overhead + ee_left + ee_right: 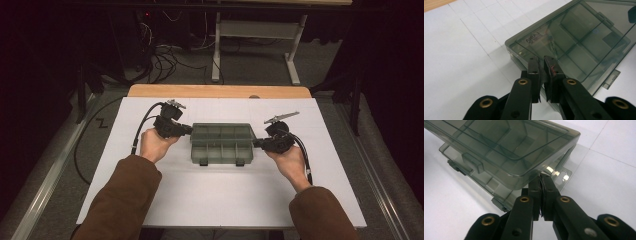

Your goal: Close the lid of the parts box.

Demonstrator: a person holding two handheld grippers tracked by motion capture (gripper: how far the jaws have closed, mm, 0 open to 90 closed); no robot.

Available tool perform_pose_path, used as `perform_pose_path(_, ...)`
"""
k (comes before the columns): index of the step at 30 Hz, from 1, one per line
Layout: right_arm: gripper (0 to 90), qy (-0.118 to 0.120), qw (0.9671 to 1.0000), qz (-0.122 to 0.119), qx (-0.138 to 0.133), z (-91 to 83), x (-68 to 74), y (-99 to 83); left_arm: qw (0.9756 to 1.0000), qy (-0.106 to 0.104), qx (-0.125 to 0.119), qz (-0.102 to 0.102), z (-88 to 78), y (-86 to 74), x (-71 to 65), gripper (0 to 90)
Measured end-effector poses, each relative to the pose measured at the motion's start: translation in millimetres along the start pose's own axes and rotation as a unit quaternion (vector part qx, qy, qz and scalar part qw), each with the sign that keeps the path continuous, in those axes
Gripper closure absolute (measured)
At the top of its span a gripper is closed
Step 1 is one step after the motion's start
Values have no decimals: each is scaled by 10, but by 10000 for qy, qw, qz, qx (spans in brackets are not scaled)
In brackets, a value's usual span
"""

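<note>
Count first: one smoky translucent compartment box [222, 144], two grippers, two hands, two brown sleeves. Box lies flat near the middle of the white table cover [215, 200], long side across the person's view. Dividers inside show through the lid; exact number of compartments cannot be told. Two latch tabs stick out on its near long edge. Lid carries a small embossed label near one corner, seen in the left gripper view.

Left gripper [186, 130] sits at the box's left end, held in the left hand [154, 144]. In the left gripper view its jaws stand nearly together at the box's short edge [564, 47]; whether they pinch the rim or just rest against it cannot be told.

Right gripper [257, 143] sits at the box's right end, held in the right hand [289, 162]. Its jaws are closed up tight, tips right at the box's corner [524, 152], beside a clear hang tab [560, 173]; a grip on the plastic cannot be confirmed.

One cable trails from each gripper, one grey plate on top of each.

Surface: white sheet with faint grid lines, wooden table edge [219, 91] showing at the far side. Room: dim, grey floor, tangle of cables [165, 57] and a pale metal stand [260, 35] beyond the table.
</note>
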State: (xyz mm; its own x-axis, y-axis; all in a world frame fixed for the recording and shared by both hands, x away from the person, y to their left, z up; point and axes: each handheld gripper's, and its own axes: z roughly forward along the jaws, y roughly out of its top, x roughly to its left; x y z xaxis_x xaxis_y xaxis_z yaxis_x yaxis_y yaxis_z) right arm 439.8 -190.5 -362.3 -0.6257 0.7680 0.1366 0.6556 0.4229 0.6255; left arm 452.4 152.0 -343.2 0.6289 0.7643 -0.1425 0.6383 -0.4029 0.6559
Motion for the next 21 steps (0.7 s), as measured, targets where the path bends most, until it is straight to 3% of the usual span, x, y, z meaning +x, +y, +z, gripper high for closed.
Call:
perform_pose_path(12, 888, -56, 9998, 112, -136, -79, -71, -16, 9998, 30, 110, 151, 56, -76, -63, 835)
perform_pose_path(21, 889, 63, 9998, -42, -195, -18, 36, 9, 9995, -10, 221, 243, 155, -164, -143, 835)
